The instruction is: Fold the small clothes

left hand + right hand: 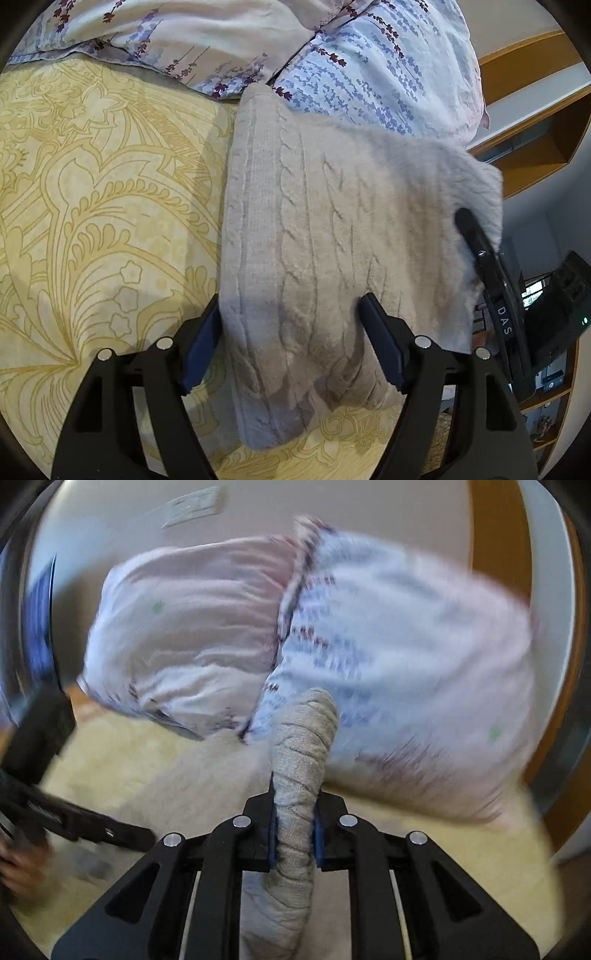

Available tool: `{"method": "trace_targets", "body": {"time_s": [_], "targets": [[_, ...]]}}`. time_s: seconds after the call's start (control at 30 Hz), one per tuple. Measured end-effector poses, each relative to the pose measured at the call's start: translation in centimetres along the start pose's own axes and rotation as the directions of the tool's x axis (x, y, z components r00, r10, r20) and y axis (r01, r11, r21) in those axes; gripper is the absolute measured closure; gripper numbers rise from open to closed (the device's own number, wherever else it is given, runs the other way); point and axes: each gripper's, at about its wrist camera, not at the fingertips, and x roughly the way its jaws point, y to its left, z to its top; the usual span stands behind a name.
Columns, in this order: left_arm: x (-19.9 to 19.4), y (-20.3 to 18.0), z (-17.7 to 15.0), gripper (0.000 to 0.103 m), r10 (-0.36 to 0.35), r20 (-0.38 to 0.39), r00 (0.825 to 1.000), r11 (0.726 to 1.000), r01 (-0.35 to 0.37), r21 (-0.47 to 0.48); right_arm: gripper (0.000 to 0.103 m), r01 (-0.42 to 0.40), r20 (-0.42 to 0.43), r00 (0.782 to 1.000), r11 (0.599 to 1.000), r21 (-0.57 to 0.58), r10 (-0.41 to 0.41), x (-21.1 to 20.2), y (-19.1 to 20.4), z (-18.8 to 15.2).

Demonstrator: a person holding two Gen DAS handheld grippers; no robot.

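Cable-knit sweater (314, 236) lay on the bed (92, 206), right claw (295, 834) clamping a bunched edge, left claw (291, 325) spread wide. Carrying that edge across evenly, fabric taut, would likely give a clean fold.

left hand-held gripper (291, 314): jaws apart | right hand-held gripper (295, 825): seemingly clamped
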Motion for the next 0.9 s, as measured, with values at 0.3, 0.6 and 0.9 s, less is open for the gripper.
{"method": "trace_targets", "body": {"time_s": [0.3, 0.6, 0.9], "targets": [[0.7, -1.6, -0.9, 0.027, -0.027, -0.041, 0.999, 0.998, 0.03, 0.053, 0.089, 0.14, -0.052, 0.989, 0.99, 0.022, -0.138, 0.2, -3.9, -1.1], [1.8, -2.9, -2.1, 0.029, -0.026, -0.083, 0.996, 0.993, 0.035, 0.112, 0.089, 0.13, -0.26, 0.963, 0.968, 0.215, -0.071, 5.2, -9.0, -5.6], [1.0, -2.0, -2.6, 0.029, -0.063, -0.081, 0.995, 0.996, 0.069, 0.064, 0.047, 0.088, -0.224, 0.974, 0.837, 0.541, 0.042, -0.6, -13.2, -7.6]]}}
